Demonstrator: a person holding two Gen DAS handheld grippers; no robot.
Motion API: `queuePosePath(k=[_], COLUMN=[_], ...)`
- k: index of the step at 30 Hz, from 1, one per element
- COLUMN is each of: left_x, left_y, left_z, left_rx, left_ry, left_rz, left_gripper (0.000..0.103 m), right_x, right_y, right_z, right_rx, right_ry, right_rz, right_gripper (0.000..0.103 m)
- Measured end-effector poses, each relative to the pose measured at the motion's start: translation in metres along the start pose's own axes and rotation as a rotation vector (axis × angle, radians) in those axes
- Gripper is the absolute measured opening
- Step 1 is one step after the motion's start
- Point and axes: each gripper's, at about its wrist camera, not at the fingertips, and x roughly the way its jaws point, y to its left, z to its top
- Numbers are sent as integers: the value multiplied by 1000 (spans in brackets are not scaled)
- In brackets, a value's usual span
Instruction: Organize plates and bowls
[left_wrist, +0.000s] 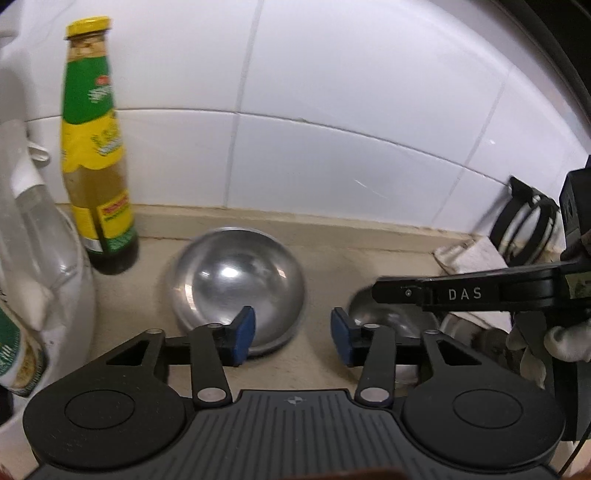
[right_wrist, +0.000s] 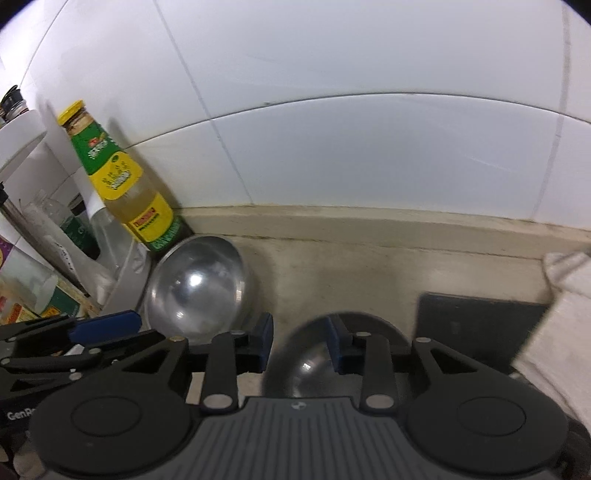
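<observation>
Two steel bowls lie upside down on the beige counter. The larger bowl sits near the wall, beside the sauce bottle. My left gripper hovers open just in front of it, with nothing between the blue pads. The smaller bowl lies to the right. My right gripper is over it with its pads apart, and the dome shows in the gap. In the left wrist view, a black finger of the right gripper crosses above that bowl and hides part of it.
A sauce bottle with a yellow cap stands against the white tiled wall. A white rack with bottles fills the left edge. To the right are a dark flat slab, a white cloth and a black ring holder.
</observation>
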Motion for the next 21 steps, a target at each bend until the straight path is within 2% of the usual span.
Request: queuePosePath(k=[3, 5, 9, 10, 14, 21], left_x=[3, 7, 19, 23, 40, 59], left_y=[-16, -28, -42, -44, -47, -56], left_z=[-5, -8, -11, -11, -12, -18], left_rx=[19, 35, 34, 25, -35, -33], left_ry=[18, 31, 62, 71, 116, 169], left_rz=[-34, -50, -65, -63, -83, -47], left_gripper=[64, 72, 76, 80, 81, 84], right_x=[-8, -13, -17, -16, -13, 3], right_y=[-12, -22, -42, -47, -62, -71], right_z=[-6, -10, -17, -18, -20, -24], right_rx=[12, 19, 55, 67, 106, 108], right_ry=[-3, -3, 14, 20, 44, 92], right_rz=[-19, -33, -43, -42, -34, -12], right_gripper=[32, 34, 38, 38, 39, 45])
